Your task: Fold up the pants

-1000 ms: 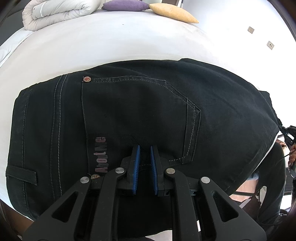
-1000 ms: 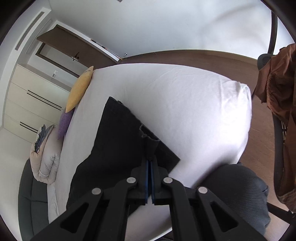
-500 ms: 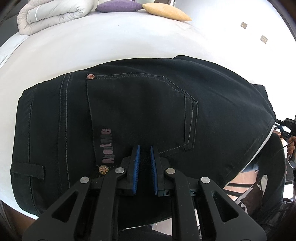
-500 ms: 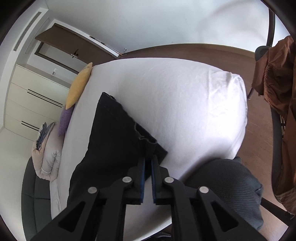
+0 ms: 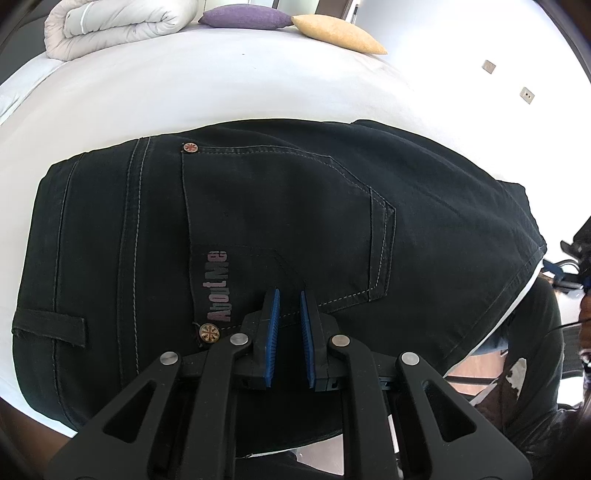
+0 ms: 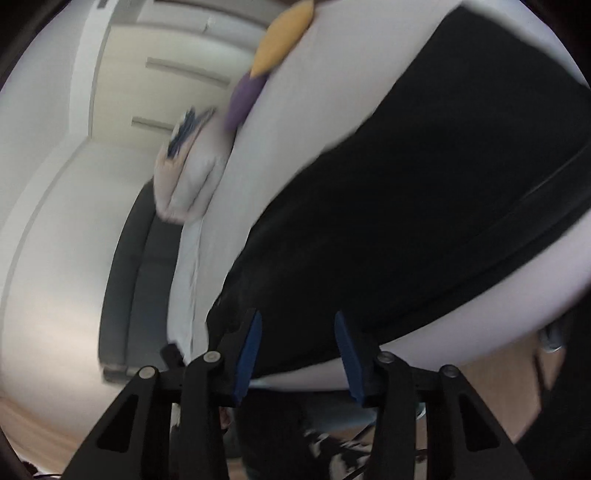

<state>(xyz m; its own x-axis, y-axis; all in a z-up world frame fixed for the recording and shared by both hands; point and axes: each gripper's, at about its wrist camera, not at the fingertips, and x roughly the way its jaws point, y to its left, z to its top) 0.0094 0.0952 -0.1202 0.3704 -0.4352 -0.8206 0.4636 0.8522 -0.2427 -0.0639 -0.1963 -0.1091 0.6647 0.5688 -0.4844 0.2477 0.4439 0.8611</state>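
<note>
A bedroom: I see a white bed (image 5: 192, 92) with a rolled duvet (image 5: 118, 26) at its far end, beside it a purple pillow (image 5: 245, 16) and a yellow pillow (image 5: 340, 35). On the right wrist view, which is blurred, I make out pale cupboard doors (image 6: 155, 74) behind the bed and a dark sofa (image 6: 133, 266) along its side.

The pants (image 5: 258, 236) lie flat on the near part of the bed, black, back side up. I can see a back pocket (image 5: 288, 221) with light stitching, the lettering "AboutMe" (image 5: 217, 286) along its edge, two metal rivets at its corners and a belt loop (image 5: 50, 326) on the left.

My left gripper (image 5: 288, 295) sits low over the pocket's lower edge, its blue pads (image 5: 273, 332) a little apart with no cloth between them. I cannot tell whether the tips touch the fabric.

My right gripper (image 6: 297, 321) is at the near edge of the pants (image 6: 424, 206), its jaws spread wide and holding nothing, the dark cloth showing between the pads (image 6: 247, 350).
</note>
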